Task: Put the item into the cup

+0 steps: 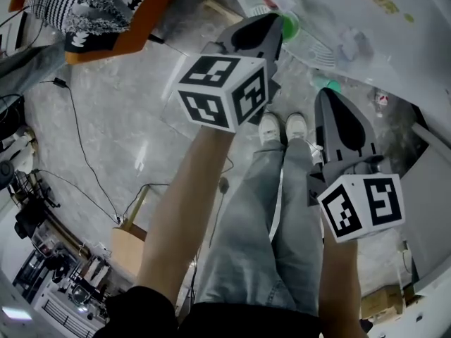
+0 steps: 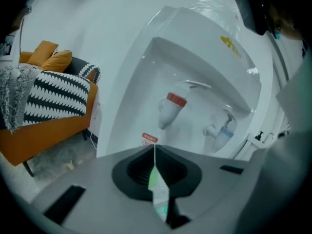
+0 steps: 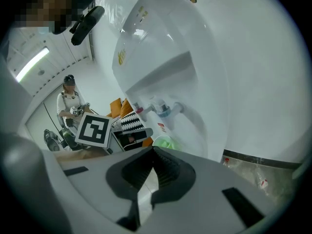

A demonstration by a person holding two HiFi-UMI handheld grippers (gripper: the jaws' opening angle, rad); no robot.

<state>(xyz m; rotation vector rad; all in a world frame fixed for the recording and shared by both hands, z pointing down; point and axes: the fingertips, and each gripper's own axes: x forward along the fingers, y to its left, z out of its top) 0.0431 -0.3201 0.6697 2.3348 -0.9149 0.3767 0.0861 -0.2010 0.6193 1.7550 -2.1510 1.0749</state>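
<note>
The right gripper [image 1: 330, 98], lower right in the head view, is clenched with nothing between its jaws; floor shows through the slit behind the tips. The left gripper [image 1: 273, 21], upper centre, is clenched too. The green in its slit is probably the cup [image 1: 290, 27] behind it. The cup sits just past its tip, under the dispenser [image 2: 195, 57] taps. The item cannot be made out. An orange sofa [image 2: 44, 130] stands at far left.
</note>
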